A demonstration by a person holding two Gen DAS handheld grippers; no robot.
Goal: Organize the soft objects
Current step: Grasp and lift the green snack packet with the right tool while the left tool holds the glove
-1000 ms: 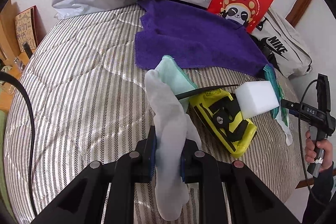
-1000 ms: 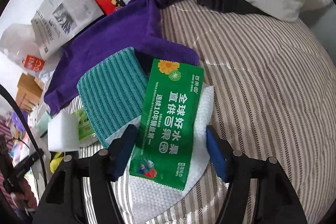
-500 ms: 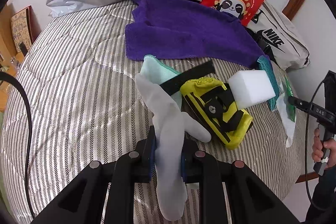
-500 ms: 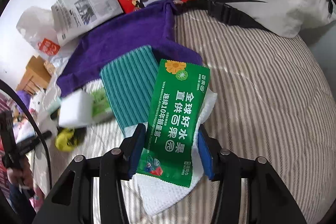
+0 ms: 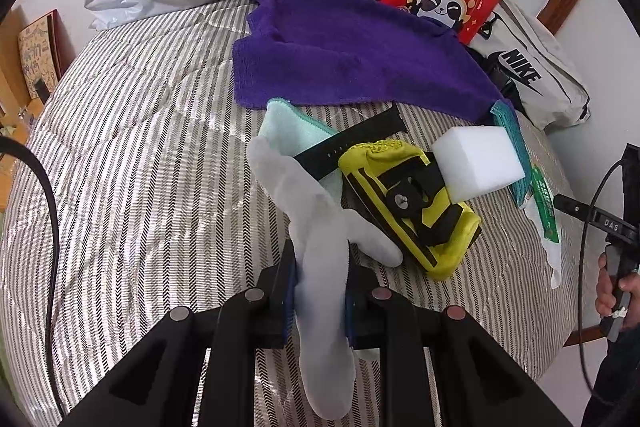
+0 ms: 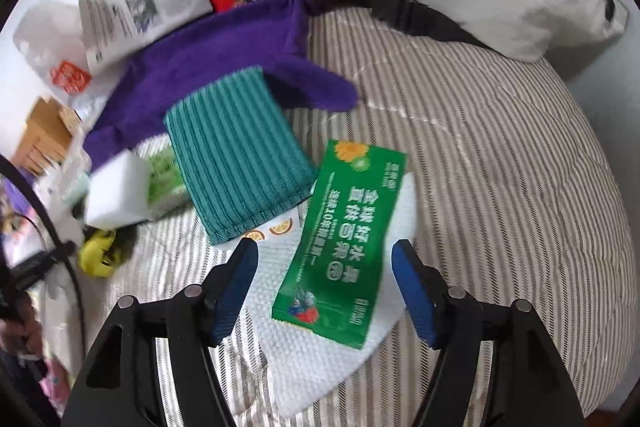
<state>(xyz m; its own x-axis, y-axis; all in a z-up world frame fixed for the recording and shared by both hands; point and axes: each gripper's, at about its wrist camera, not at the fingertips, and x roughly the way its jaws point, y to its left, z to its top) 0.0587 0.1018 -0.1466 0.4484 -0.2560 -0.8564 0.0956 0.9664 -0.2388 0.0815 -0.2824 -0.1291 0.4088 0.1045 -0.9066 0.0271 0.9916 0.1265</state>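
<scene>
while my left gripper (image 5: 320, 301) is clenched on the limp pale sock (image 5: 320, 267), which drapes from the jaws up toward 12 o'clock, my right gripper (image 6: 324, 283) is opening, its blue pads standing clear on either side of the glossy green packet (image 6: 344, 251) that lies on a dimpled white paper towel (image 6: 320, 359). i judge the sorting barely begun: the fuzzy purple towel (image 5: 344, 47) at 12 o'clock, the ribbed teal cloth (image 6: 236, 151) at 11, the blocky white sponge (image 5: 476, 159) and the padded yellow strap pouch (image 5: 408, 203) at 2 all lie jumbled on the striped quilt (image 5: 140, 167), nothing folded or stacked.
</scene>
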